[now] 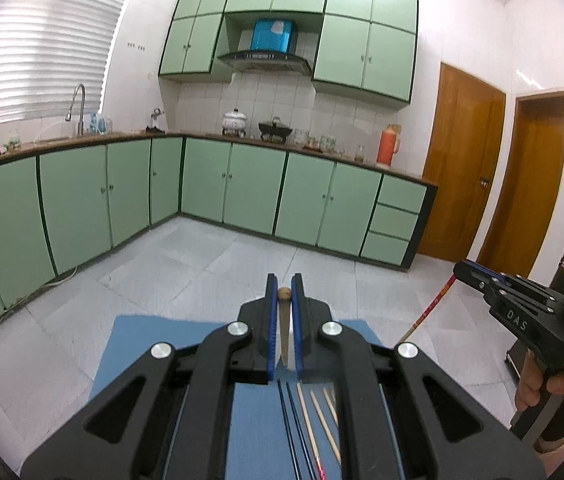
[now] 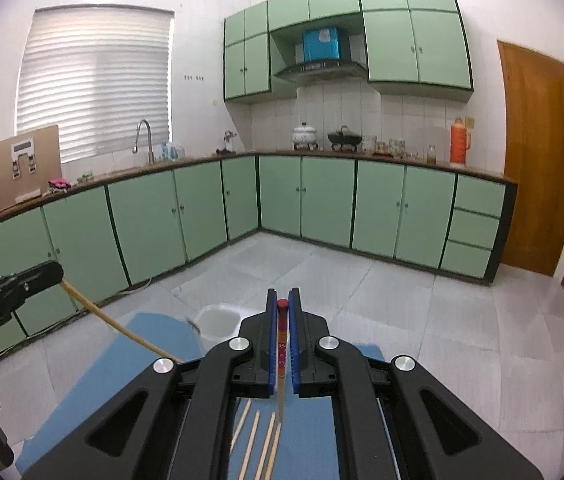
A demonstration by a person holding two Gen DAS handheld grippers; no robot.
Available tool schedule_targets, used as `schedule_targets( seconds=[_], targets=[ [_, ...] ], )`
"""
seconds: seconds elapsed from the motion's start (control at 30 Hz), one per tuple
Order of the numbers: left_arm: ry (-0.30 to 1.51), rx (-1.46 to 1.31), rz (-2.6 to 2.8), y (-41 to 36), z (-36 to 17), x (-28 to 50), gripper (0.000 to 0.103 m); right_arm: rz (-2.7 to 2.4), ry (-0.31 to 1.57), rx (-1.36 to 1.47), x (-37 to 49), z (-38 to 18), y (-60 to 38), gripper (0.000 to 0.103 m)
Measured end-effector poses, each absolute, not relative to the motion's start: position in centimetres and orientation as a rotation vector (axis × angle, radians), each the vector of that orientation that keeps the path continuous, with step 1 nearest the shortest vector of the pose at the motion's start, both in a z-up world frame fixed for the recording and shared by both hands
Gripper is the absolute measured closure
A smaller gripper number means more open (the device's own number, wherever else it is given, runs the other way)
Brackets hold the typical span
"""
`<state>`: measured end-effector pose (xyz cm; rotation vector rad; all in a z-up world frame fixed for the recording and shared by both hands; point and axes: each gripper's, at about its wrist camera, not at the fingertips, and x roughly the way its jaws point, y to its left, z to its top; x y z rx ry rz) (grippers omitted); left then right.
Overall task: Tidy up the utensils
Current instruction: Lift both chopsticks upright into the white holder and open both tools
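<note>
Now, both hands are up over the blue mat point(image 1: 142, 344) on the bench, each with one chopstick.

Left gripper point(image 1: 284, 294): clamped on a plain wooden chopstick point(image 1: 284, 336), pinched near its blunt top, the long tapered end hanging back toward the mat. Risk: held so near one end, it could swing or slide out if I turn fast.

Loose chopsticks point(image 1: 318, 420) lie side by side on the mat under both grippers, dark ones left of the pale ones; a trailing tip might sweep them out of line.

Right gripper point(image 2: 282, 304): closed on a red-patterned chopstick point(image 2: 282, 354), gripped just below its red cap, same dangling hazard. The white container point(image 2: 218, 322) sits at the mat's far edge, probably the destination; a skewed stick could catch its rim.

Both grippers tip slightly downward, side by side and apart.
</note>
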<state>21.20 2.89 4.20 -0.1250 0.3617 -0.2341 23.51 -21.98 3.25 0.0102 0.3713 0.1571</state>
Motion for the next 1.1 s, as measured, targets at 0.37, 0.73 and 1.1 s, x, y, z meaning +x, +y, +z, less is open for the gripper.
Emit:
schedule_targets(
  seconds=[0.37,0.73,1.1],
  targets=[
    [0.257,-0.149,-0.215,2.2,8.1,24.6,0.097,0.176,0.273,0.022,27.6,7.7,-20.7,0.098],
    [0.340,-0.104,-0.185,-0.4,5.1,32.5,0.097,0.182,0.323,0.034,35.5,5.3,-20.2,0.098],
    [0.456,-0.050,-0.169,-0.9,0.2,36.7,0.097,0.205,0.438,0.051,38.5,-0.4,-19.9,0.098]
  ],
)
